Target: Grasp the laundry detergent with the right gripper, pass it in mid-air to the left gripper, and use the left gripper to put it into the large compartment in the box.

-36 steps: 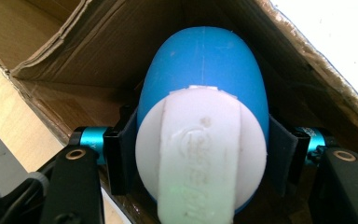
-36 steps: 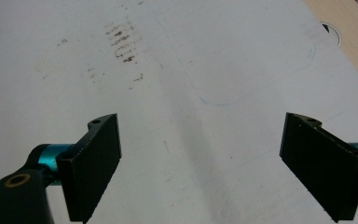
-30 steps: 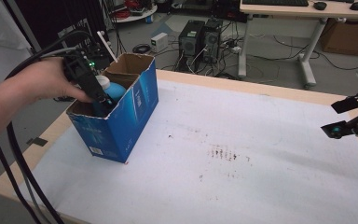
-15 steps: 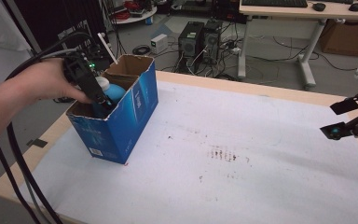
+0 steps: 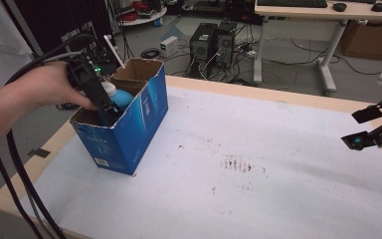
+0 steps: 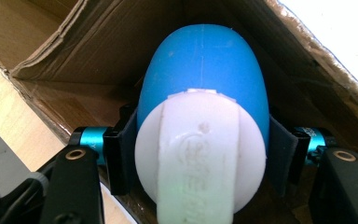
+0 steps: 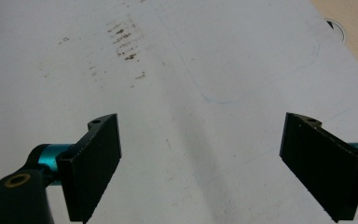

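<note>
We are closing the left gripper (image 6: 200, 154) on a blue and white egg (image 6: 201, 126), its jaws pressing against the two flanks of the egg's wide white end. The egg is sitting inside the box (image 5: 129, 124), down between the cardboard walls, and in the high view we are seeing the left hand (image 5: 54, 87) reaching over the rim with the egg's blue top (image 5: 121, 98) showing just above the edge. We judge the grasp as made and the lift as the part not yet done: the egg is lying low in the box, so raising it clear of the walls and carrying it somewhere on the table (image 5: 258, 169) is what remains, as far as we can tell.

The egg is looking like smooth, hard plastic, rounded, with a glossy blue shell, a matte white cap and a raised white band running across it with embossed marks too blurred to read. The box is plain brown corrugated card inside, with ragged torn edges, and printed blue outside.

We are holding the right gripper (image 7: 200, 163) wide open and empty, well apart from the box, over the white sheet covering the table, which is matte and smudged with dark stains (image 7: 126, 44).
</note>
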